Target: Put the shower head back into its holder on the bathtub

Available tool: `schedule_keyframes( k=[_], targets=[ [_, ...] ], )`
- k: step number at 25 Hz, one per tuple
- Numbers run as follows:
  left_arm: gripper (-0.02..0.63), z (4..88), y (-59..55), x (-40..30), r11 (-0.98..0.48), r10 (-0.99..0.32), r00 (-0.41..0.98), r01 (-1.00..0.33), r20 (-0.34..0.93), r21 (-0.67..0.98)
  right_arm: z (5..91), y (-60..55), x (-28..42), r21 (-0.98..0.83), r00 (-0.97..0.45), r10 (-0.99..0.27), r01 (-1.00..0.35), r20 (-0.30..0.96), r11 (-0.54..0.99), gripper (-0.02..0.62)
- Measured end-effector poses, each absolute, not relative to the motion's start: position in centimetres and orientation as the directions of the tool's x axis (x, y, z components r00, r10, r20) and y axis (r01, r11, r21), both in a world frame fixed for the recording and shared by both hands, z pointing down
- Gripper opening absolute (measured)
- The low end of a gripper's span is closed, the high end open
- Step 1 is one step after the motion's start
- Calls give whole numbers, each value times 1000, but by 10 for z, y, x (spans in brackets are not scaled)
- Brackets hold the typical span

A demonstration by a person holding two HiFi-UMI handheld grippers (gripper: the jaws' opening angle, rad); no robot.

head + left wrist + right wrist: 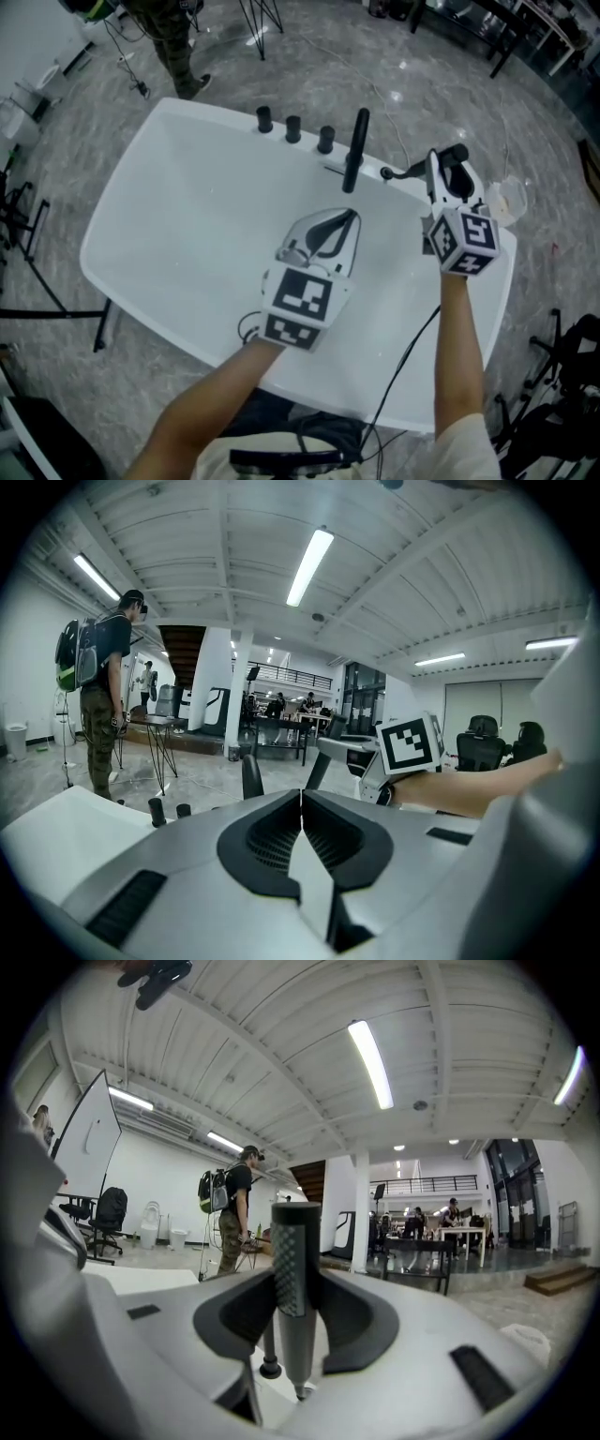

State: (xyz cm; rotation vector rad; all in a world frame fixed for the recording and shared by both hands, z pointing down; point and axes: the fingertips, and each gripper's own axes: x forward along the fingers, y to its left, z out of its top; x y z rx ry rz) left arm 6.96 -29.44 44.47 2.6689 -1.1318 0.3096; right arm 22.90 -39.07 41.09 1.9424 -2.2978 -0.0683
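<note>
**Holding the shower head upright at the bathtub's rim**

The right tongs (439, 183) are clamping the dark, ribbed handle of the shower head (292, 1269), which is standing upright between them. It is sitting over the far right end of the white bathtub (187, 206) rim, near the black spout (355, 150) and the three black knobs (293, 128). A small dark round fitting (270, 1369) is showing on the rim just beside the handle's lower end; whether they touch I cannot tell. The left tongs (301, 794) are hovering over the basin, pressed together on nothing. A person with a backpack (101, 705) is standing beyond the tub.
</note>
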Motion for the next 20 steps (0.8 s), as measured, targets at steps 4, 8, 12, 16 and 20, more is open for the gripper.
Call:
schedule_keyframes(
  k=[4,8,12,16,20],
  targets=[
    [17,452,-304,78,-679,-683,683,-724,258,118,443,-402,232,118,-162,-981,-978,109,175,140],
    [17,461,-313,86,-690,-677,692,-715,252,112,472,-416,238,112,-152,-979,-980,134,167,140],
    [17,474,-318,87,-692,-672,690,-714,268,104,495,-429,238,124,-154,-975,-977,161,175,140],
    [17,487,-321,83,-687,-673,685,-718,279,107,514,-440,239,128,-153,-971,-976,185,178,140],
    [17,494,-324,79,-680,-676,677,-726,293,109,530,-452,243,120,-145,-965,-977,216,174,140]
  ],
)
